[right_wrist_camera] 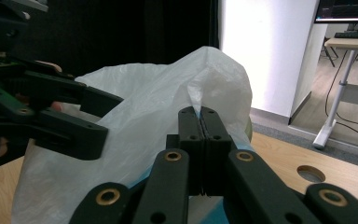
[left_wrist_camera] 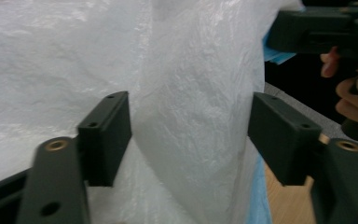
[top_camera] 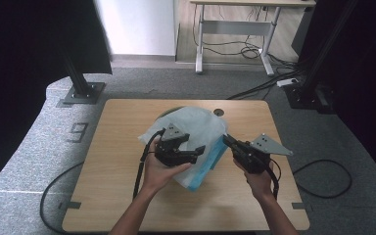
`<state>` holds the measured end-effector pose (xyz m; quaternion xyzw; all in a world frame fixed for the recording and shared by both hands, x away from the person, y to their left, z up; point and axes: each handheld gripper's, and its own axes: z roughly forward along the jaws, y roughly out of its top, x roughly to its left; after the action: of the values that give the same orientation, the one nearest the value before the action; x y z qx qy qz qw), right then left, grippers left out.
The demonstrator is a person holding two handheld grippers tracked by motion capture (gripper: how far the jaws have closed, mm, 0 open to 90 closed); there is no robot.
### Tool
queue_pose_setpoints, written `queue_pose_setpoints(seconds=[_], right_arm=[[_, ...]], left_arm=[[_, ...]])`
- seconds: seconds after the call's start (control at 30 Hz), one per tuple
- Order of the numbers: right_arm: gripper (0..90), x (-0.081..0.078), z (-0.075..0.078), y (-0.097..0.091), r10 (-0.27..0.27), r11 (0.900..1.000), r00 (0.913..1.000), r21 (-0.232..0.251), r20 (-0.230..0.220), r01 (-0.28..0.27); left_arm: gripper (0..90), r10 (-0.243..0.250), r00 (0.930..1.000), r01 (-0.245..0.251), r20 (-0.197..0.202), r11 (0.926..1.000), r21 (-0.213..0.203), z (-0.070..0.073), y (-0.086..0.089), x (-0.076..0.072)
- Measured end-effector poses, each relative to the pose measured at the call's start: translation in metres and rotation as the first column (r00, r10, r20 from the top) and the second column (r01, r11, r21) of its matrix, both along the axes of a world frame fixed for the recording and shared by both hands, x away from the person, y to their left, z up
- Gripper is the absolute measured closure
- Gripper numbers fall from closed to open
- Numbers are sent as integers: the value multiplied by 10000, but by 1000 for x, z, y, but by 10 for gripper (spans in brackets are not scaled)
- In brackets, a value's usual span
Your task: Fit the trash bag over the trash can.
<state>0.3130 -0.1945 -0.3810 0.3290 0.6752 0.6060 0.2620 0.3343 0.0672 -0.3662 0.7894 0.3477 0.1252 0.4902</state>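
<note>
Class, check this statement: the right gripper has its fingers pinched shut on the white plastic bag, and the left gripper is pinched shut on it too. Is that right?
Not quite. The right gripper is pinched shut on the white plastic bag, but the left gripper is open: the left gripper view shows its fingers standing apart with the bag between them.

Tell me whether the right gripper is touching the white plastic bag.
Touching. In the right gripper view, the right gripper has its fingers shut on a fold of the white plastic bag.
</note>
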Motion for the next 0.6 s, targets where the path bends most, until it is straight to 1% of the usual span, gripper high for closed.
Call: queue_pose_setpoints(seconds=[0.07,0.13,0.17,0.23,0.3,0.37,0.6], right_arm=[[877,-1,1,-1,12,10000,10000,-5,19,-12],[877,-1,1,-1,7,10000,10000,-15,26,-7],[877,-1,1,-2,3,10000,10000,-15,13,-3],[877,0,1,-2,7,10000,10000,-21,3,-7],[877,0,0,-2,11,10000,10000,-30,-37,-11],[875,0,0,-2,17,10000,10000,-32,-45,-17],[872,1,-1,-2,58,10000,9999,-73,-139,-59]], left_arm=[[425,20,10000,-20,-21,10000,-25,-1,0,0],[465,14,10000,-15,-32,10000,-45,-1,1,1],[490,-21,9999,20,-103,10000,-73,-2,1,2],[497,-36,9999,35,-120,10000,-88,-2,2,3],[531,-89,9999,87,-119,9998,-167,-2,3,3],[542,-127,9999,124,-117,9997,-192,-2,3,3],[713,-719,9966,703,-392,9967,-418,-4,4,6]])
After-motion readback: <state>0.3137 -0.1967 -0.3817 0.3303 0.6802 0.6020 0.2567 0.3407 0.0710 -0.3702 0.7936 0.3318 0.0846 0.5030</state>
